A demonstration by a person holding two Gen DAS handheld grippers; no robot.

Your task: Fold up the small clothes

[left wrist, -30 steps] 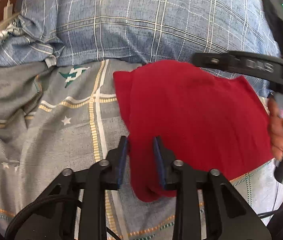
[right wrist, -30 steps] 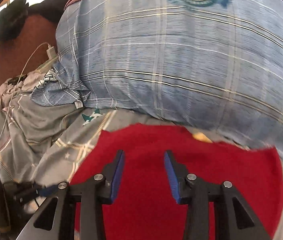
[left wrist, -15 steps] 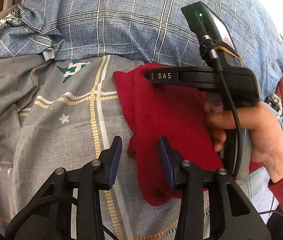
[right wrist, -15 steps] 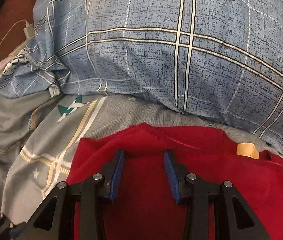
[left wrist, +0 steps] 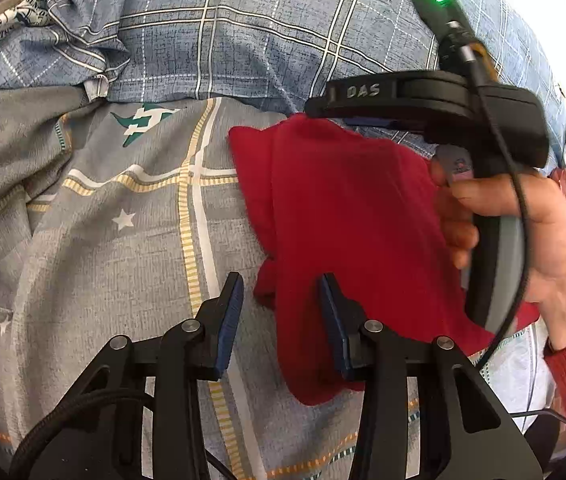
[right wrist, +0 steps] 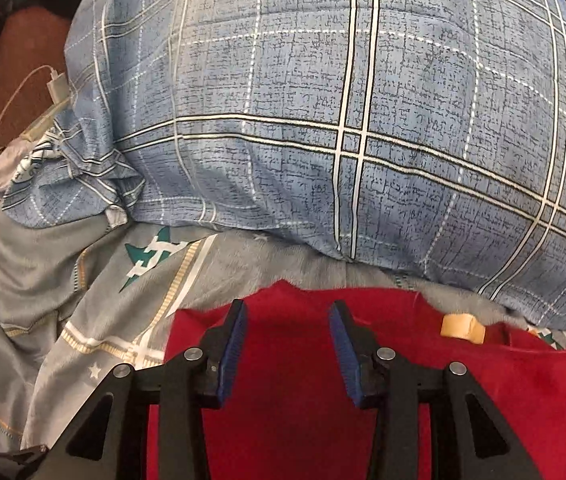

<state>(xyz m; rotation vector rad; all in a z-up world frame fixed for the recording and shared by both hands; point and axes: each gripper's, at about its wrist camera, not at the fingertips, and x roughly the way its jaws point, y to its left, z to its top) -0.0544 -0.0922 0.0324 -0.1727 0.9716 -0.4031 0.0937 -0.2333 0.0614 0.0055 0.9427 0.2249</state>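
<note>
A red garment (left wrist: 347,208) lies folded on the grey bed sheet (left wrist: 103,240). My left gripper (left wrist: 281,282) hovers at its near left edge. Its jaws are opening, and a fold of the red cloth lies between them without being pinched. In the right wrist view, my right gripper (right wrist: 287,308) stands open over the far edge of the red garment (right wrist: 291,380), with cloth below the fingers and nothing clamped. A beige label (right wrist: 461,326) shows on that far edge. A person's hand (left wrist: 523,232) in a red sleeve holds the right tool.
A big blue plaid pillow (right wrist: 323,120) rises just behind the garment. Rumpled grey sheet (right wrist: 43,280) spreads to the left. A white charger and cable (right wrist: 57,88) lie at the far left by the pillow's corner.
My left jaws have spread apart and let go of the red cloth's edge. The right gripper came in from the right and sank toward the garment's far edge by the pillow.
</note>
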